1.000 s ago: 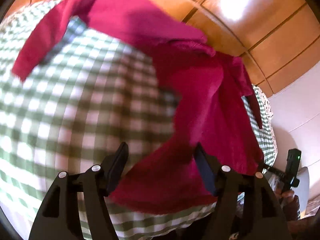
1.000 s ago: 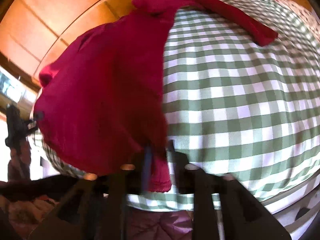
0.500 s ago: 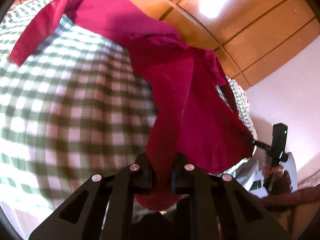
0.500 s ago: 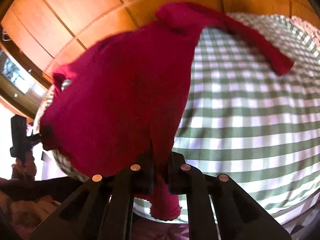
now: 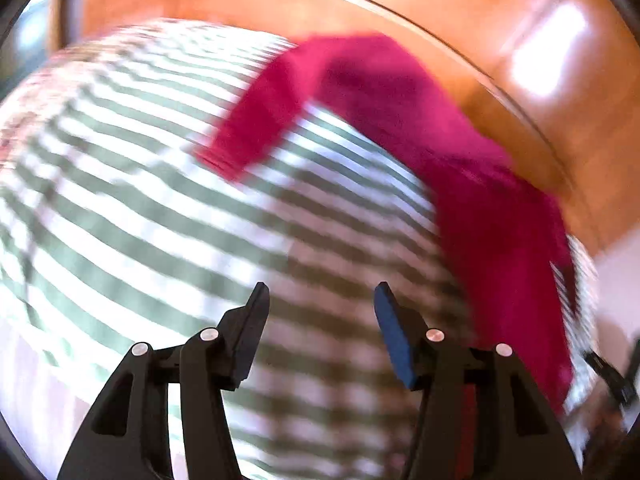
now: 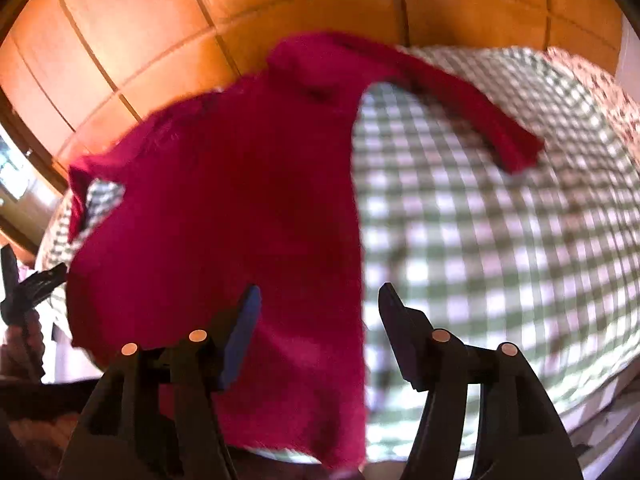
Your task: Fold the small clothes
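The crimson knit long-sleeved garment point(image 6: 224, 216) has been laid along the green-checked cloth's point(image 6: 500, 248) edge, one fold seemingly done, one sleeve point(image 6: 472, 120) outstretched, and just released by the left gripper point(image 5: 320, 300) and right gripper point(image 6: 318, 300), jaws opened wide, empty.

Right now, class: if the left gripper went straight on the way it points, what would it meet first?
Probably the green-and-white checked cloth: the open left gripper frames only that. The crimson long-sleeved garment lies off to its right.

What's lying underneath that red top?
The red top lies on a green checked cloth, which shows all around it. Whatever is beneath the top's middle is covered.
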A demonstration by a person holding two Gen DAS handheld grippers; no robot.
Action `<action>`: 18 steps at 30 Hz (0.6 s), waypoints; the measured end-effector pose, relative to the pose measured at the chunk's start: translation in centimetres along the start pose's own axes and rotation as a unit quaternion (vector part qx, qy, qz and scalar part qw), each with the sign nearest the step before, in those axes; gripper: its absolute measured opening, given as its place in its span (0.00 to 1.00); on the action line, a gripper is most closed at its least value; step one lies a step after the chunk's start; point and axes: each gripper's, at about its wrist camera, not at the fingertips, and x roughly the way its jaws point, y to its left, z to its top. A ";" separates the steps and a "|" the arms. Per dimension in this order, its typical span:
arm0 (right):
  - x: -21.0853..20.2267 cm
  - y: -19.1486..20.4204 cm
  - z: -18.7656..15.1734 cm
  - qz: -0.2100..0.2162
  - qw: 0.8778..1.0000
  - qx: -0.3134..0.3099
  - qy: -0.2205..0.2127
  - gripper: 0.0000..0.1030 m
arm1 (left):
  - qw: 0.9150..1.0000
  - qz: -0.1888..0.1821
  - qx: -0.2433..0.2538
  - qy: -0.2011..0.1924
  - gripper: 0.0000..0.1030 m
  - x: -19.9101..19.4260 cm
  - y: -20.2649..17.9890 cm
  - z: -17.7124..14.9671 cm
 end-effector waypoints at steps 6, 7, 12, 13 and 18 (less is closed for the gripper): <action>3.4 4.6 1.2 0.049 0.998 -0.033 0.021 0.59 | 0.994 0.099 0.012 -0.042 0.69 1.6 0.7 3.4; 4.1 5.4 1.2 0.056 0.997 -0.037 0.028 0.59 | 0.993 0.107 0.019 -0.047 0.74 2.1 0.2 3.9; 6.8 8.2 1.7 0.073 0.995 -0.045 0.047 0.59 | 0.978 0.177 0.085 -0.072 0.79 5.6 -3.5 6.6; 7.0 8.6 1.8 0.075 0.995 -0.046 0.048 0.59 | 0.974 0.194 0.095 -0.075 0.79 6.5 -3.9 7.0; 8.0 9.9 2.9 0.080 0.994 -0.052 0.045 0.59 | 0.968 0.231 0.092 -0.036 0.14 10.1 -2.8 9.3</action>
